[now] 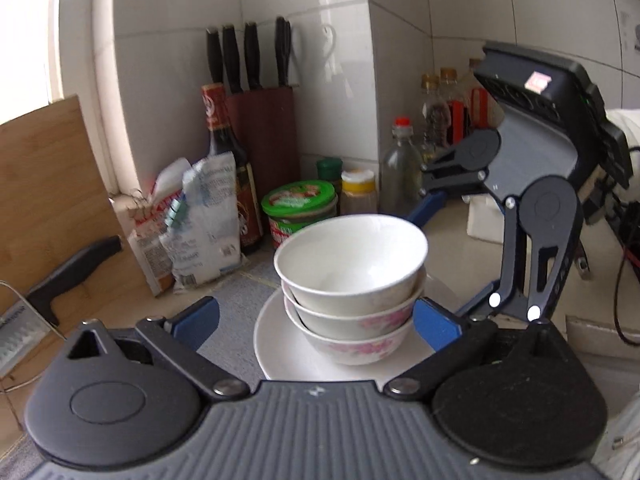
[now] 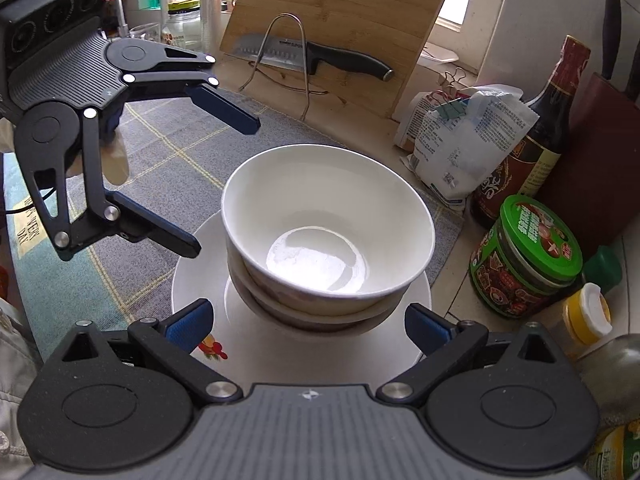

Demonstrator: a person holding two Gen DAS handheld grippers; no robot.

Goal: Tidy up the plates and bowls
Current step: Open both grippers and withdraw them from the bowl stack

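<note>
- Three nested bowls (image 2: pixel 328 232) sit on a white plate (image 2: pixel 200 280) on a grey mat (image 2: pixel 160 148).
- Left gripper (image 1: pixel 316 320) and right gripper (image 2: pixel 308 320) gape wide, empty, flanking the stack.
- Green-lidded jar (image 2: pixel 528 256), soy sauce bottle (image 2: pixel 536 136) and packets (image 2: pixel 460 136) crowd nearby.

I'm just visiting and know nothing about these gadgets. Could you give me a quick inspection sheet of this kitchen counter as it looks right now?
Surface: counter with a grey checked mat under the dishes.
Job's things: three nested bowls stacked upright on a white plate; the top bowl is plain white and empty.
Clutter: green-lidded jar, dark sauce bottle, clipped bags, small yellow-capped bottle.
Grippers: left gripper open, beside the bowls; right gripper open, holding nothing.
Cables: dark and red cables at the counter's edge.
Surroundings: white tiled wall, knife block, bamboo cutting board with a knife on a wire rack.
</note>
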